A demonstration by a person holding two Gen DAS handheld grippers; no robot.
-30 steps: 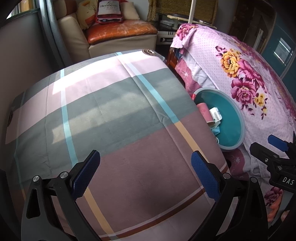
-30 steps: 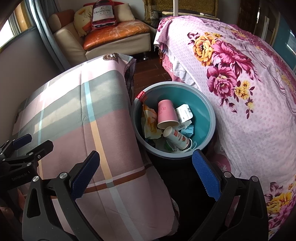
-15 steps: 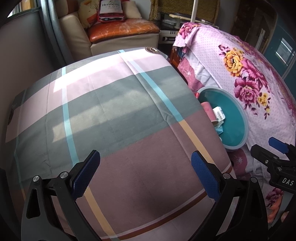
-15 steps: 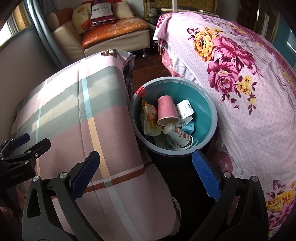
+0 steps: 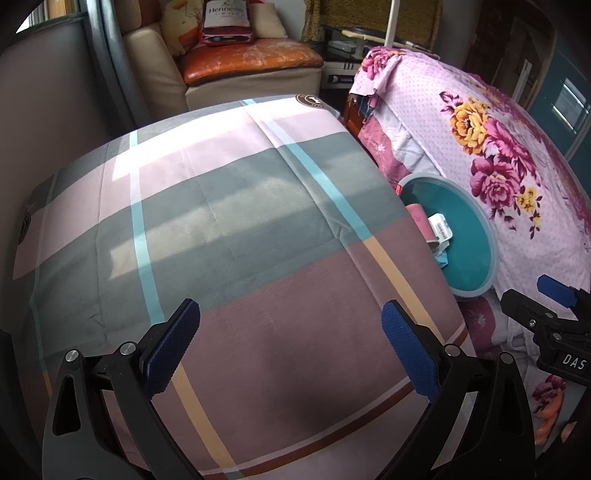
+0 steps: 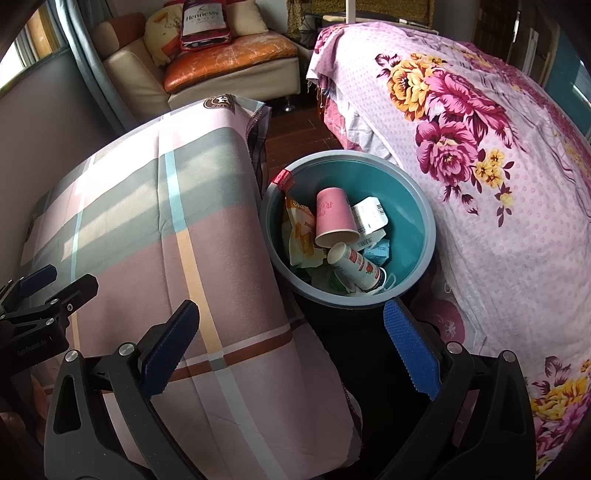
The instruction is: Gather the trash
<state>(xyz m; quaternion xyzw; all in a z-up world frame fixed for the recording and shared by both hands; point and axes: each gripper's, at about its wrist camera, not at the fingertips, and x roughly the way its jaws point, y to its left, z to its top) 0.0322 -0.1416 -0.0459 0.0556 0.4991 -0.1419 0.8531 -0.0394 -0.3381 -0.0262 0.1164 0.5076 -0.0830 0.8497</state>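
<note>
Overall: two handheld grippers hover over a plaid-covered surface, beside a bed with a floral cover.
Writing: "Hennessy" reads on a red-and-white bag on the sofa far beyond the fingers; "DAS" shows on the right gripper's body in the left view.
Left gripper: blue-padded fingers spread wide, nothing between them, only plaid cloth ahead.
Right gripper: fingers spread wide and empty.
Trash bin: teal, round, just ahead of the right fingers, nearer the right-hand one; far off to the right of the left fingers.
Bin contents: a pink paper cup, a white bottle with red print, an orange snack wrapper, a barcoded white packet.
</note>
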